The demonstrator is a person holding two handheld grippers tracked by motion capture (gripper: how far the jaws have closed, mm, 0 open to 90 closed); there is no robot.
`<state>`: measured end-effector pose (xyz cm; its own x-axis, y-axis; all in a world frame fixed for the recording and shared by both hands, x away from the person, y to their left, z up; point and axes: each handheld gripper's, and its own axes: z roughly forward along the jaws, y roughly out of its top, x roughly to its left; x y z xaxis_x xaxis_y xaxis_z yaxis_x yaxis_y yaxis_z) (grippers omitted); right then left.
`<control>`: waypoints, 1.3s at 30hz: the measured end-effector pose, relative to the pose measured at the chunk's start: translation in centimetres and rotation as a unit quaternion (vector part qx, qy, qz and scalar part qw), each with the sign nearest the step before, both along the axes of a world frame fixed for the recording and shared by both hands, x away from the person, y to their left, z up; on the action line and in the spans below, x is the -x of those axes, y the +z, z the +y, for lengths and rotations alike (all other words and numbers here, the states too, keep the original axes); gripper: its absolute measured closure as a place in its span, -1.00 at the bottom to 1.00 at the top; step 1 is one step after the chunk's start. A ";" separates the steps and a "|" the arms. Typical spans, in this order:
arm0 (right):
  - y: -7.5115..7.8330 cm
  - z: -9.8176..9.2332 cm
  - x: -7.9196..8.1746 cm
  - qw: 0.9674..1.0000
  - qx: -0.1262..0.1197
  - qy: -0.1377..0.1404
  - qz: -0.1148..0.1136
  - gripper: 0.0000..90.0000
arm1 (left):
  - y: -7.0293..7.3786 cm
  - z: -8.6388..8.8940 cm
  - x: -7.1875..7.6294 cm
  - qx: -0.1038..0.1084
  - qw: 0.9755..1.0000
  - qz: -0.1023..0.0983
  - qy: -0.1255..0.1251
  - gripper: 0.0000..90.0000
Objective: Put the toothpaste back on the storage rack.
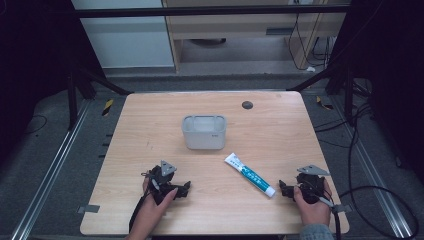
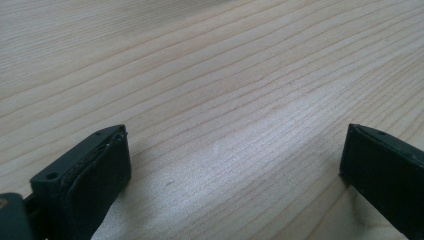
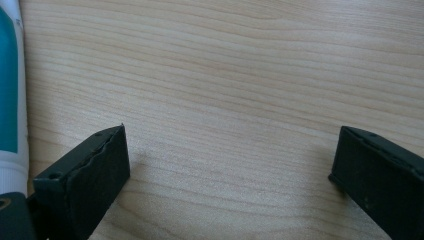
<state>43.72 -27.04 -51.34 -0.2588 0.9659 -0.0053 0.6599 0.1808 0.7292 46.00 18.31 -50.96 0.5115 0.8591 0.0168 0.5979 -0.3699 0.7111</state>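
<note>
A white and teal toothpaste tube (image 1: 249, 175) lies at a slant on the wooden table (image 1: 150, 125), cap end toward the front right. A light grey rectangular bin (image 1: 203, 132) stands upright behind it near the table's middle. My left gripper (image 1: 184, 189) rests low at the front left, held by a hand, jaws wide apart (image 2: 235, 165) over bare wood. My right gripper (image 1: 283, 189) sits at the front right, just right of the tube's cap, also open (image 3: 230, 165). The tube's edge (image 3: 10, 95) runs along the left side of the right gripper view.
A dark round grommet (image 1: 247, 105) sits in the table's back right. Black frame bars and cables (image 1: 360, 145) surround the table on the floor. Bare wood lies between the grippers and around the bin.
</note>
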 end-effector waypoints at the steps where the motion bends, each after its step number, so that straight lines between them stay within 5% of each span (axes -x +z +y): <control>1: 0.0 0.0 0.0 1.000 0.000 0.002 0.000 -0.95 | 0.0 0.0 0.0 0.000 1.000 0.000 0.000 -1.00; 12: 0.0 0.2 -0.1 1.000 -0.005 0.015 0.003 -0.97 | 0.0 0.0 0.0 0.000 1.000 0.000 -0.001 -1.00; 17: 1.0 0.2 -0.1 1.000 -0.009 0.024 0.004 -0.73 | 0.0 0.0 0.0 0.000 1.000 0.001 -0.002 -1.00; 19: 1.6 0.4 0.0 1.000 0.002 0.029 -0.006 -0.74 | 0.0 0.0 0.0 0.000 1.000 0.001 -0.002 -1.00; 20: 3.2 1.1 0.1 0.998 0.040 0.036 -0.021 -0.73 | 0.0 0.0 -0.1 0.000 1.000 0.001 -0.003 -1.00; 22: 4.0 1.6 0.2 0.998 0.050 0.040 -0.026 -0.73 | 0.0 0.0 -0.1 0.000 1.000 0.001 -0.003 -1.00; 27: 7.4 5.4 -0.1 0.985 0.142 0.067 -0.069 -0.55 | 0.0 0.0 -0.1 0.000 1.000 0.001 -0.001 -1.00; 39: 9.9 10.4 -3.4 0.979 0.161 0.121 -0.026 -0.40 | 0.0 0.0 -0.1 0.000 1.000 0.001 0.003 -1.00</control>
<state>47.14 -16.65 -41.44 -0.4718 0.8224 -0.3179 0.5331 0.5532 0.6401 46.06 18.26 -50.95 0.5072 0.8617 0.0156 0.6010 -0.3666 0.7102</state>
